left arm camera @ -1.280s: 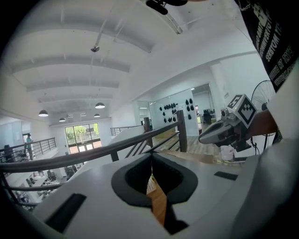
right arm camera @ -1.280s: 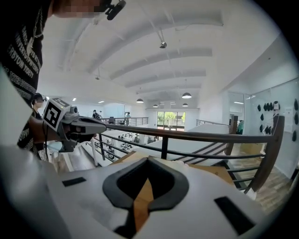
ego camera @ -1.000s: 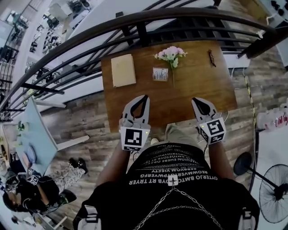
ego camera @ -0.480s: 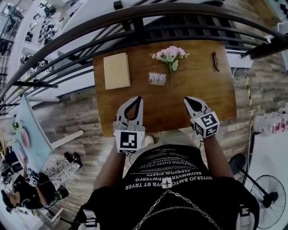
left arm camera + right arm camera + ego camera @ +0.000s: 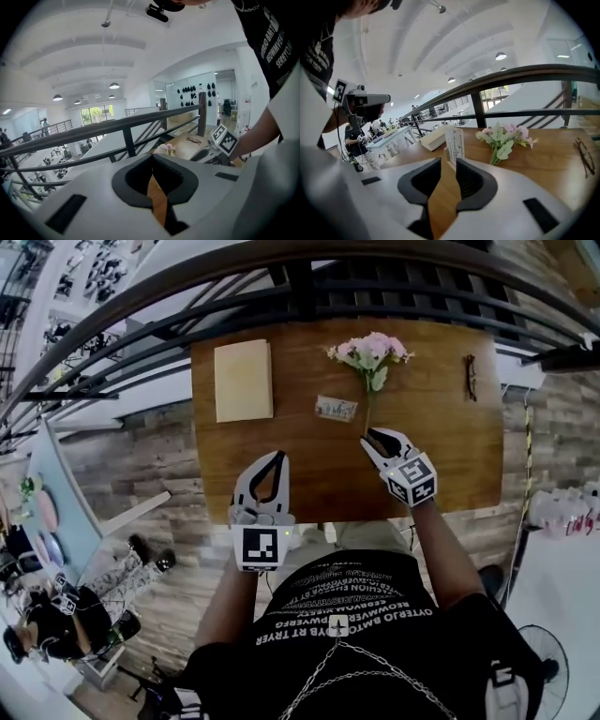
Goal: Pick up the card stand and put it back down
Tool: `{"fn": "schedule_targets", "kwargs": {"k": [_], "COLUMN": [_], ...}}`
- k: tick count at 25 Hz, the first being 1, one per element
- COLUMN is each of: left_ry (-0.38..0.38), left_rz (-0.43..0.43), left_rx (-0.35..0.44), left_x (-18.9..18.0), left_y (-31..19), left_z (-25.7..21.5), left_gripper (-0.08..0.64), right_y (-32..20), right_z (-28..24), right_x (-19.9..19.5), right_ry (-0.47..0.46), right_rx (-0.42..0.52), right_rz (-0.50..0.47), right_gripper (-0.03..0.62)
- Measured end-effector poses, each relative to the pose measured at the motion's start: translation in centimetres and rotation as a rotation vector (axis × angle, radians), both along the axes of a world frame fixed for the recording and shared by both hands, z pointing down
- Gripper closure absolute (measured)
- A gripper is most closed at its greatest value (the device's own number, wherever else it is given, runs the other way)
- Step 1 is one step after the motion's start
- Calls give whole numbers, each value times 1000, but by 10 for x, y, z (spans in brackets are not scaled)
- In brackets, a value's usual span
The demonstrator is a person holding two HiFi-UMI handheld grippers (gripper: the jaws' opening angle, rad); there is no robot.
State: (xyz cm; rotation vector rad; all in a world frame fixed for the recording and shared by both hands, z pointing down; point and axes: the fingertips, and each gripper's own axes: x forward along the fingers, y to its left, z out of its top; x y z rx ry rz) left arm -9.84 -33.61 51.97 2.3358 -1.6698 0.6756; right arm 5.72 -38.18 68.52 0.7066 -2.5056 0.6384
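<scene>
I've brought the right gripper (image 5: 375,439) down near the upright card stand (image 5: 336,409) on the counter (image 5: 441,442), its jaws just parting on nothing, while the left gripper (image 5: 272,458) has its jaws together and empty; I judge this an approach to grasp.

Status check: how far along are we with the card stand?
Done: nothing yet. The card stand sits untouched on the table.
In hand: the right tongs are lined up just short of it. Their jaws have just been opening and have nothing between them. The left tongs hang shut, away from it.
Left: close on the card stand, lift it, and set it back down.
</scene>
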Motion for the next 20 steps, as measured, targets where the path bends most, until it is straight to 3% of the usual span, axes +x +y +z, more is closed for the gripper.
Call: {"fn": "schedule_targets", "kwargs": {"k": [4,12,18,20], "left_ry": [2,-13,-20,-16], "left_rz": [-18,-63,-100,-100], "left_rx": [-15,-79,-115,-110], "left_x": [-3,-11,-21,-20], "left_y": [2,12,23,28], "left_z": [9,22,33,33], "left_gripper": [534,532,532,532], "right_y": [-13,-35,-48,-49], "right_z": [33,73,90,93], "right_x": [-14,-33,-47,-46], "right_ry": [32,66,96,131], "right_rx": [-26,-55,-56,-39], "right_rz": [-32,-53,-48,-50], "right_gripper": [428,359,350,399]}}
